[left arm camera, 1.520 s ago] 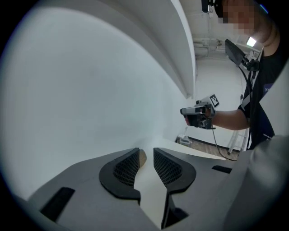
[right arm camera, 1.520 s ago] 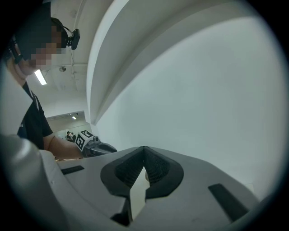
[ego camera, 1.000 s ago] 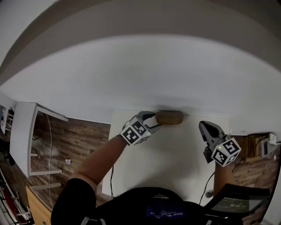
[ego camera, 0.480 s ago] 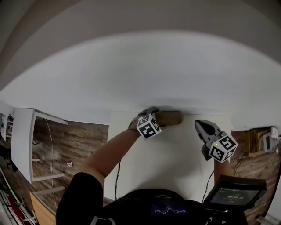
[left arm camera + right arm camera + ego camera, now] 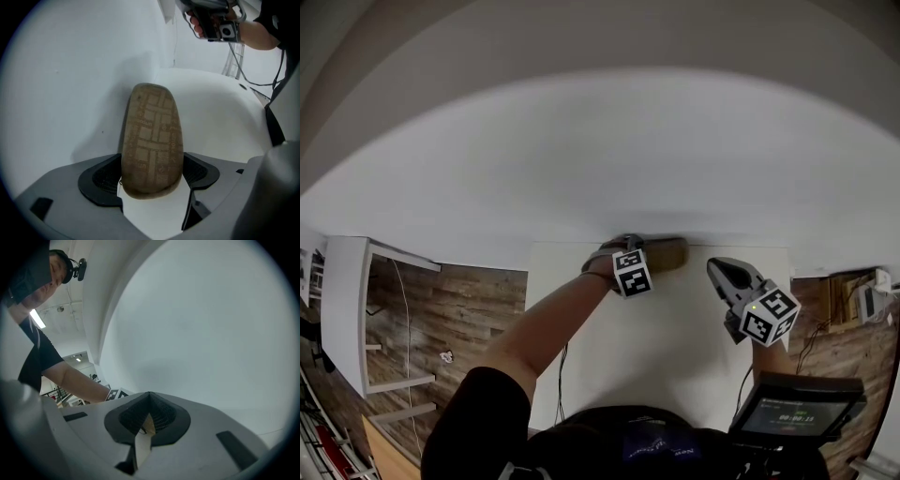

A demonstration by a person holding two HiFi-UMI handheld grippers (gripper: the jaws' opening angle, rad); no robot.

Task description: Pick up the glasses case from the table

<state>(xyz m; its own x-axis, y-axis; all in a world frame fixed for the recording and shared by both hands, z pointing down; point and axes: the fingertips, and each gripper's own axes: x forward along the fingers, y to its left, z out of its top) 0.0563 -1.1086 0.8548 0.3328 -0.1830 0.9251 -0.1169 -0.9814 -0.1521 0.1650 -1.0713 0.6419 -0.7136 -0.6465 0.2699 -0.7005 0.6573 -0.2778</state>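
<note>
A brown glasses case point(image 5: 667, 251) with a woven grid pattern lies on the white table point(image 5: 675, 323), against the wall at its far edge. My left gripper point(image 5: 623, 246) points steeply down over the case's left end. In the left gripper view the near end of the case point(image 5: 152, 140) sits between the two dark pads point(image 5: 99, 177). The jaws have just been opening and stand wide, astride the case without gripping it. My right gripper point(image 5: 719, 268) hovers right of the case, apart from it, and in its own view the right gripper point(image 5: 149, 399) is shut with its tips together and holds nothing.
A white wall point(image 5: 609, 159) rises directly behind the table. A small screen point(image 5: 792, 414) sits at the table's near right corner. Wooden floor point(image 5: 459, 300) and a white shelf unit point(image 5: 347, 300) lie to the left. The right gripper point(image 5: 213, 21) shows at the top of the left gripper view.
My left gripper swung from pointing sideways at the case to pointing down over its left end. The right gripper shifted only slightly left in the head view.
</note>
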